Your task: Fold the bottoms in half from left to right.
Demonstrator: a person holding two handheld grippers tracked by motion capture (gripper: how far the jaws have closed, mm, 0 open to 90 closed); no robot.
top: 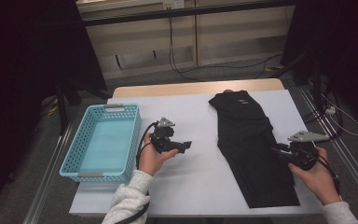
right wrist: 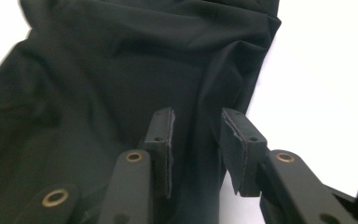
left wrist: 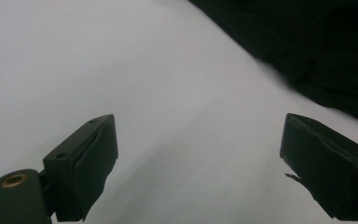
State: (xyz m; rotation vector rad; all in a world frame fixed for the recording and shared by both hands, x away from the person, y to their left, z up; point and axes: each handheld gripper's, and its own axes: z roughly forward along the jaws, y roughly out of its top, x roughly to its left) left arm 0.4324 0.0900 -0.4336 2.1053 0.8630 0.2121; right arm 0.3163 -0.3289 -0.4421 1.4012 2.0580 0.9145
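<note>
Black folded trousers (top: 251, 144) lie lengthwise on white table (top: 196, 177), at 3 o'clock from blue basket (top: 103, 142). Right gripper (top: 279, 151) at trousers' right edge, jaws slightly apart, cloth between them but unpinched. Left gripper (top: 186, 145) jaws wide apart over bare table, mid-table.

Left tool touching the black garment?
Apart. In the high view the left tool sits over bare white table, clear of the garment; its jaws stand wide open.

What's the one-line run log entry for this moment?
left gripper: open, over table | right gripper: open, at black garment edge | basket: empty
</note>
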